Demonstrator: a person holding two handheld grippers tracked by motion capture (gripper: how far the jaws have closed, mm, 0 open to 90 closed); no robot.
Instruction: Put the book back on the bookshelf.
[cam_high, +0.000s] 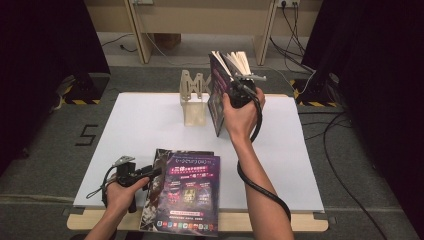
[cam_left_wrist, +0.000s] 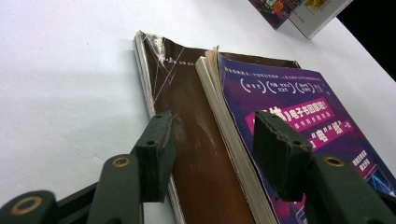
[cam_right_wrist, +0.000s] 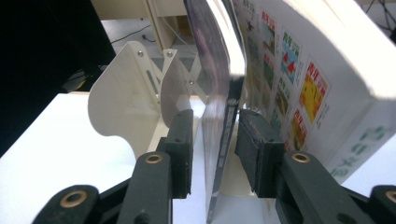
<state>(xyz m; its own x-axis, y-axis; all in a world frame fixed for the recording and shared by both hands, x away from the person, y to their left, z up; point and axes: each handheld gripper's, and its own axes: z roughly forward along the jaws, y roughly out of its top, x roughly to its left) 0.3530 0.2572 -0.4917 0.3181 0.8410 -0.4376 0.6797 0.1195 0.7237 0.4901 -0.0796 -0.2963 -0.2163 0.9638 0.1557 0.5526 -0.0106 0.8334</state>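
Right forearm (cam_high: 260, 190) outstretched toward book (cam_high: 220, 95)

The right gripper (cam_high: 239, 86) holds a book (cam_high: 220, 92) upright beside the cream stand (cam_high: 192, 97). The left gripper (cam_high: 145, 173) rests against two stacked books (cam_high: 185, 192) at the table's (cam_high: 140, 125) near edge.

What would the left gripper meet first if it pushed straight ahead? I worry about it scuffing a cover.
The left gripper would probably meet the brown book first, since its jaws straddle that cover and the purple book's page edge; depth is unclear.
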